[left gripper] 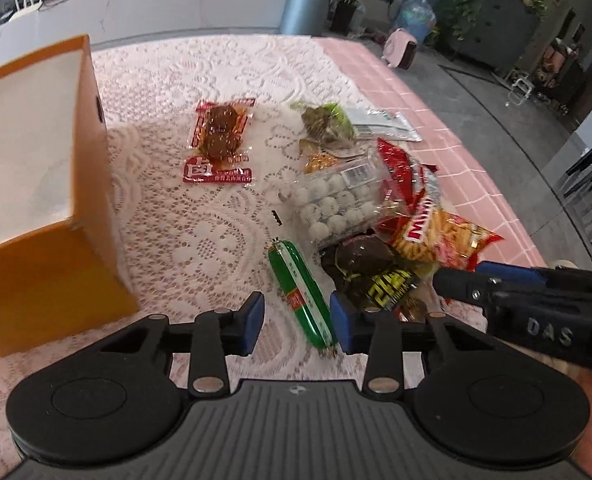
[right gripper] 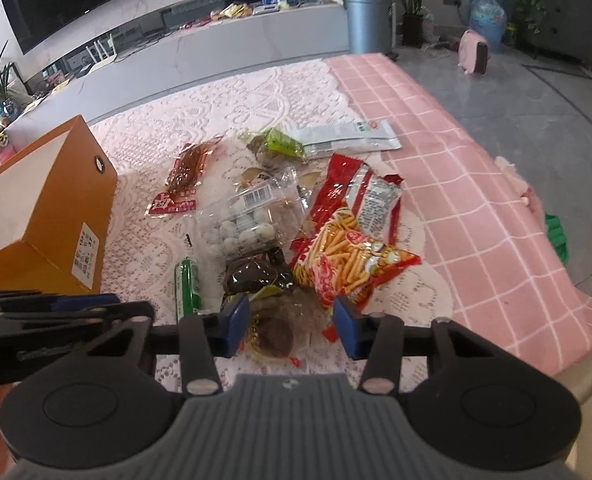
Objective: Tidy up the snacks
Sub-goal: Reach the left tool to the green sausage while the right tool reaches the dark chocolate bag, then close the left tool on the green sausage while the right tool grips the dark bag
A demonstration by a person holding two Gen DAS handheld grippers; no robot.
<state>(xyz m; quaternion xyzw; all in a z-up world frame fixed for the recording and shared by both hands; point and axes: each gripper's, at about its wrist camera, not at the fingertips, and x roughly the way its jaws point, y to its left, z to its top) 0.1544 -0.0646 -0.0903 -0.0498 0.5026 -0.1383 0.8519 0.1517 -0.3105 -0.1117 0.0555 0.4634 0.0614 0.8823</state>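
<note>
Lace-covered table (left gripper: 200, 240): left gripper (left gripper: 296, 320) partly open astride green sausage (left gripper: 301, 292); right gripper (right gripper: 292, 326) partly open over brown packet (right gripper: 274, 334), nothing gripped. Advise centring pads before closing.

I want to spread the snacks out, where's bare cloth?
Free: the lace between the orange box and the green sausage, and the pink checked cloth right of the pile. Crowded: around the fries bag.

both wrist views overlook snacks (left gripper: 347, 200); close
</note>
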